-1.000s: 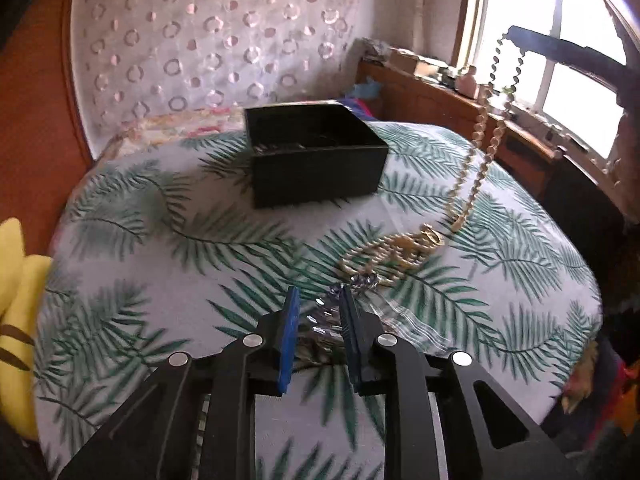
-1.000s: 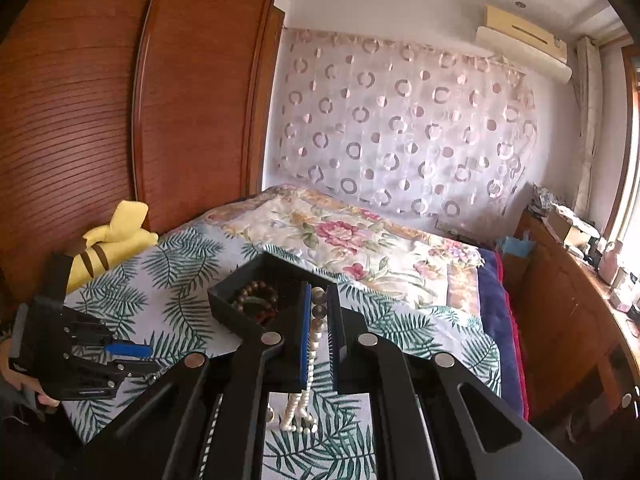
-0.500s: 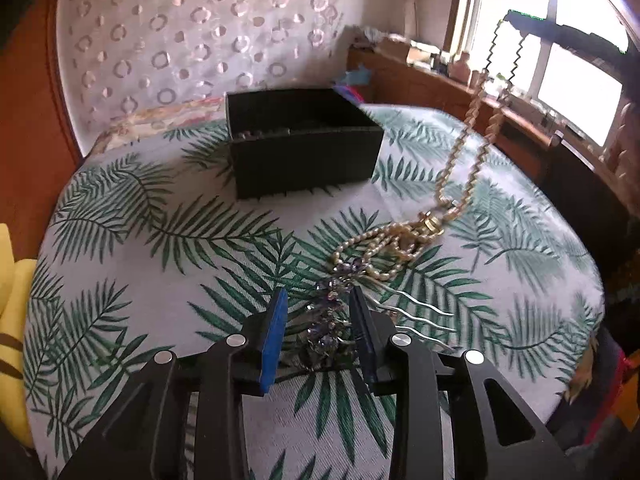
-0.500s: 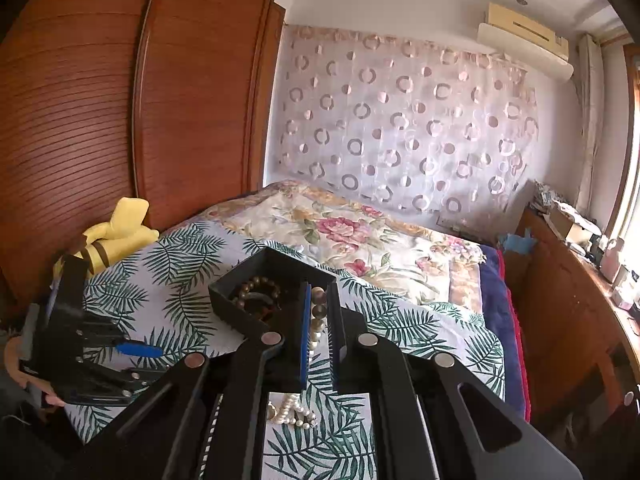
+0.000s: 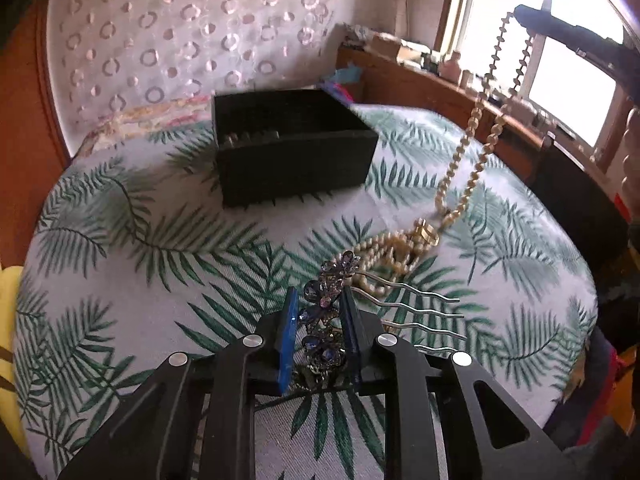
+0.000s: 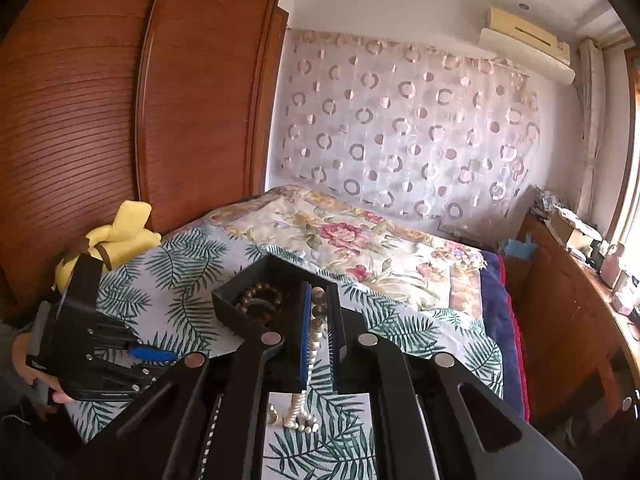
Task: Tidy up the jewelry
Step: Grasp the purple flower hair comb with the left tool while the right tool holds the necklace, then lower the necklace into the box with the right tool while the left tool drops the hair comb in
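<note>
The left hand-held gripper (image 5: pixel 318 312), black with blue pads, is closing its jaws around the purple rhinestone flower head of a silver wavy-pronged hair comb (image 5: pixel 332 308), which lies on the palm-leaf-print bedspread (image 5: pixel 132 248) of the bed, its prongs pointing off to the right. The right hand-held gripper (image 6: pixel 318 320) has its jaws pressed together on a cream pearl bead necklace (image 5: pixel 464 168), holding it aloft so that the strand hangs down and its lower loops and gold clasp rest in a heap on the bedspread. That heap touches the comb, and some beads appear to lie across the upper prongs. The open black rectangular jewelry box (image 5: pixel 292 152), already holding a brown wooden bead bracelet (image 6: pixel 258 298), stands farther back on the bed, well apart from both pieces. The chief risk, judged from this arrangement, is entanglement: lifting either piece could drag the other, and prongs caught in the strand may pull the comb out of the pinch. The flower head is uneven and faceted, so the pads may bear on few points and let it twist or slip. The soft bed gives little support for pressing down.
</note>
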`<state>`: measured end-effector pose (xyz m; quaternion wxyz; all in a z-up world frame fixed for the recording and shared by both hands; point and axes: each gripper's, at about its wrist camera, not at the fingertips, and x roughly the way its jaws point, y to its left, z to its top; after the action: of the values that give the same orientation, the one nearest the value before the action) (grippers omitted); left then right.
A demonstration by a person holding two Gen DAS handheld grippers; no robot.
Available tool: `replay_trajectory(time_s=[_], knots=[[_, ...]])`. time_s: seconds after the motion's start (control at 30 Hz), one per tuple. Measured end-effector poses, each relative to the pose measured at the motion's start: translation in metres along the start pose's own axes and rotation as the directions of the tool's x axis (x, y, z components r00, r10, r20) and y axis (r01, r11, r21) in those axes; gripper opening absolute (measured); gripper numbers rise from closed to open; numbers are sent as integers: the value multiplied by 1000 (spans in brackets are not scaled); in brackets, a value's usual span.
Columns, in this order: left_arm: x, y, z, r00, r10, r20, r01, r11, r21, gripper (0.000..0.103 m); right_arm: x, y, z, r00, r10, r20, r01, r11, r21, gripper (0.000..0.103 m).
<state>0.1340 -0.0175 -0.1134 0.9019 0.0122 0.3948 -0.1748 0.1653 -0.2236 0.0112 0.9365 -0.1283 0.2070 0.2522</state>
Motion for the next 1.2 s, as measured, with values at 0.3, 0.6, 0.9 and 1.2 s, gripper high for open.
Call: replay_trajectory(time_s=[0.3,0.6,0.9,1.2], knots=[[-26,7,26,996,31,88,-31,1000,-6,19,-10,2,34,997,-5,74,6,1000,-18,9],[-29,18,55,989,75,126,-76,997,-2,20,-5,7,85,992,-5,128,10,999,-43,9],[-22,34,69,986,106,128,-104,994,-22,20,32,13,109,994,-9,108,17,997,-74,9],[-14,41,78,984,128,124,-125,992,-26,20,90,14,69,996,45,-80,-47,999,-22,9]])
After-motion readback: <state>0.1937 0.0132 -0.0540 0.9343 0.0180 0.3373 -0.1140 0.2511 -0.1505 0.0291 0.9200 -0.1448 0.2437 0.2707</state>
